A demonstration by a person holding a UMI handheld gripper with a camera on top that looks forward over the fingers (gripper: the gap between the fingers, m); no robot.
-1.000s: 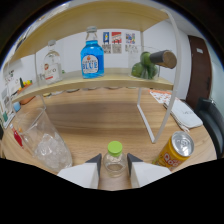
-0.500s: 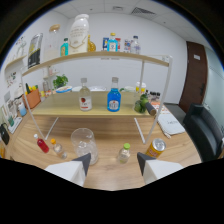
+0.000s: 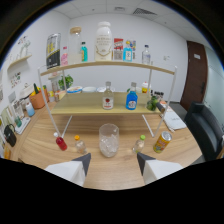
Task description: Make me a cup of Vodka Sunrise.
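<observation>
Gripper view: the gripper (image 3: 113, 165) is held back from the table, high enough to take in the whole bar setup. Its fingers stand wide apart with nothing between them.

The glass (image 3: 108, 140), the drink's vessel, stands on the table (image 3: 45, 142) just ahead of the fingers and centred between their lines. It appears to hold ice, though the contents are too small to confirm.

Ingredients are set in a row beside the glass, within easy reach:
- Left: a red bottle (image 3: 61, 143) and an orange-capped bottle (image 3: 79, 145).
- Right: a green-capped bottle (image 3: 139, 144), then a yellow can (image 3: 161, 142).

Farther back, the lower shelf (image 3: 85, 109) carries a clear red-labelled bottle (image 3: 107, 97), possibly the vodka, and a blue bottle (image 3: 131, 97). Storage jars fill the top shelf.

Judgement: this stand-off suits choosing the next ingredient; none is yet engaged.
</observation>
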